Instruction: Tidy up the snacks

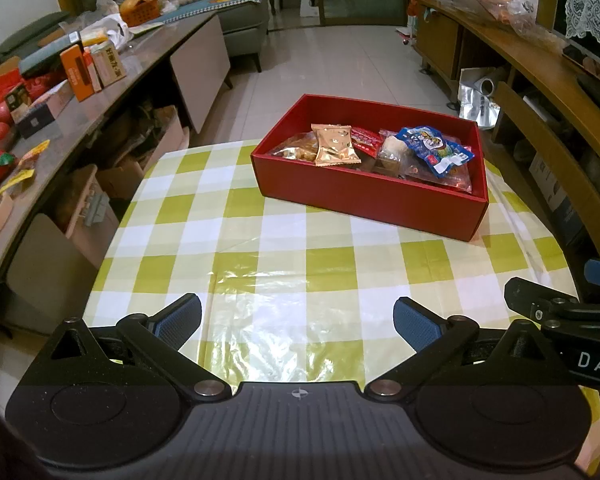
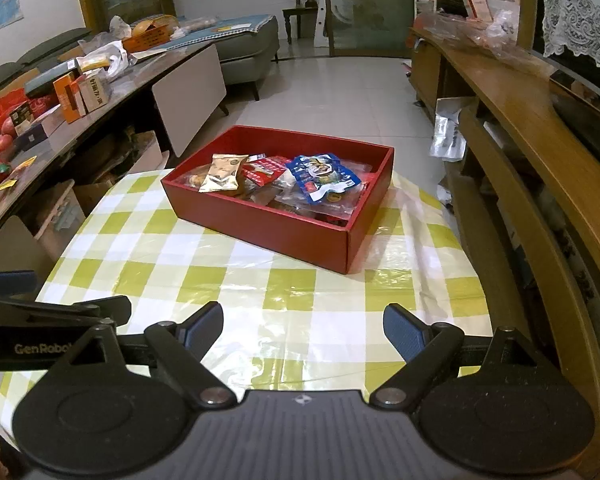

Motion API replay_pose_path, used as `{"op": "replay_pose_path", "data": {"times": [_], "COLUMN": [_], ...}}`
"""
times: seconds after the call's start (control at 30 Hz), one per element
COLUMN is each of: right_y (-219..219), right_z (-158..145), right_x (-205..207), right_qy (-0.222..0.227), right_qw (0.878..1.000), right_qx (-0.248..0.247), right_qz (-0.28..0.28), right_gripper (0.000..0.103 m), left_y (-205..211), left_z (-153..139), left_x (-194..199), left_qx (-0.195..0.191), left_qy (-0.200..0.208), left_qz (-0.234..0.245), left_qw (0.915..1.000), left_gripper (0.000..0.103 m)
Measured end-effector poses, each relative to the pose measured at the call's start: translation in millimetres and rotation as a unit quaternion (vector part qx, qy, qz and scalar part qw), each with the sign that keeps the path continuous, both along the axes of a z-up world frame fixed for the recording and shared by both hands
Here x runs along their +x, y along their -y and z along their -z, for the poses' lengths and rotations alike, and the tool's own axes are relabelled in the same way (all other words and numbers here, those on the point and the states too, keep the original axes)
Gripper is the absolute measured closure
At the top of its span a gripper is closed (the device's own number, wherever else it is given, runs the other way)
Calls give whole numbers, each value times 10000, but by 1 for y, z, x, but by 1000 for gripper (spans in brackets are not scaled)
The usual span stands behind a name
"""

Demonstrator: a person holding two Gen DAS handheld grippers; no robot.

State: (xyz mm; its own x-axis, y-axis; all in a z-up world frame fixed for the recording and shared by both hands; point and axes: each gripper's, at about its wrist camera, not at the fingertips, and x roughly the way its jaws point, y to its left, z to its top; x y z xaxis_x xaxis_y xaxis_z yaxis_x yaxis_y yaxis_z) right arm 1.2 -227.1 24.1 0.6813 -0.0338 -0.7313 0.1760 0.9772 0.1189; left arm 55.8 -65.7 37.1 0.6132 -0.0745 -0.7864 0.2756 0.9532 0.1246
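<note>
A red box (image 1: 364, 200) stands at the far side of the table with the green and white checked cloth (image 1: 260, 248). It holds several snack packets, among them a gold packet (image 1: 336, 145) and a blue packet (image 1: 434, 150). The box also shows in the right wrist view (image 2: 268, 228), with the gold packet (image 2: 224, 172) and the blue packet (image 2: 322, 176). My left gripper (image 1: 298, 320) is open and empty over the near part of the cloth. My right gripper (image 2: 303, 330) is open and empty beside it, also short of the box.
A long counter (image 1: 112, 80) on the left carries boxes, apples and bags. A wooden shelf unit (image 1: 540, 120) runs along the right. Tiled floor (image 1: 332, 64) lies beyond the table. Cardboard boxes (image 1: 128, 168) sit under the counter.
</note>
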Motion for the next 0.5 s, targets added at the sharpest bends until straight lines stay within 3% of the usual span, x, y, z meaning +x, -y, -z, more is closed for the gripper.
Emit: {"op": "replay_pose_path", "data": {"times": [0.5], "right_y": [-1], "right_z": [0], "right_x": [0], "right_qy": [-16], "right_qw": [10000], "right_qx": [0], "right_qz": [-20], "right_gripper": [7], "left_y": [0], "left_z": [-2], "left_x": [-3], "left_qx": [53], "left_qy": [137], "left_qz": [-10], "left_qw": [9999], "left_gripper": [0]}}
